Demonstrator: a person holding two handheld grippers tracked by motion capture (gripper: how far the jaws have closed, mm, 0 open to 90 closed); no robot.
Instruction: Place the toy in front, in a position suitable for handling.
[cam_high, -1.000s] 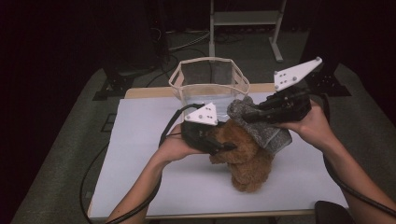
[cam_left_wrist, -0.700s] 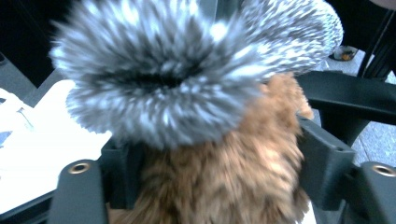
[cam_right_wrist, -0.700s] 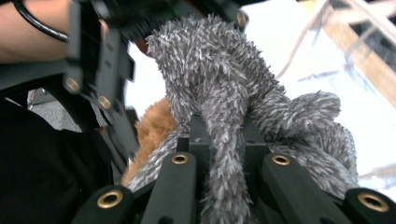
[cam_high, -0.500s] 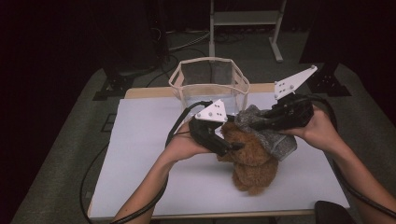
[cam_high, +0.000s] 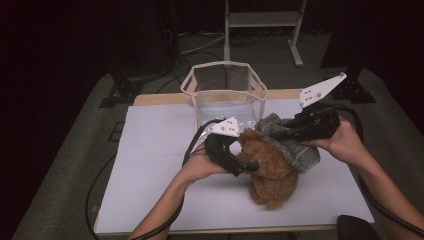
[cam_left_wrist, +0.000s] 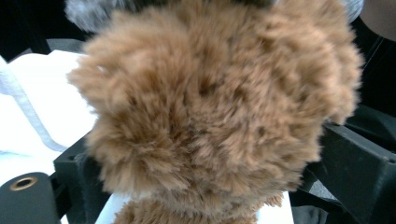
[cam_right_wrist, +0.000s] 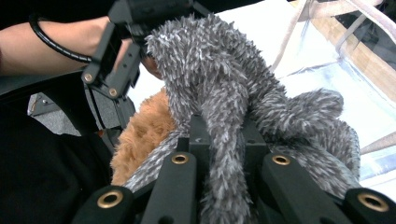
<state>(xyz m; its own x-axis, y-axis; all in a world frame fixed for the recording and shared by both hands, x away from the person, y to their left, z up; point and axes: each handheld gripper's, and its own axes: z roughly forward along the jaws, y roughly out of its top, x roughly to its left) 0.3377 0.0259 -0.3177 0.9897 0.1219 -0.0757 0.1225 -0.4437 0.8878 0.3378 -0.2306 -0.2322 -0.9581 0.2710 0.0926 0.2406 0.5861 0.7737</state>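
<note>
We are part-way through dressing the bear in the grey cloth, by the look of things. The bear lies on the white desk, just in front of the clear bin, with its head toward the bin and its feet toward us.

Our left hand-held gripper is at the bear's head. In the left gripper view the brown fur sits between the two black jaws, which stand on either side of it, so we judge that gripper clenched on the head, though the fur hides the actual contact. Our right hand-held gripper comes in from the right and is clamped on the cloth: in the right gripper view a fuzzy grey strand runs down between the jaws, pinched there. The cloth drapes over the bear's far side, touching its head and shoulder.

The step in hand, we think, is pulling the cloth over the head while the left side steadies the toy. The next move calls for keeping the bear pinned and drawing the cloth across toward the left gripper. The fabric is floppy and could bunch or slip off the round head, so we should pull low and slowly, and keep the left jaws out of the cloth's path.
</note>
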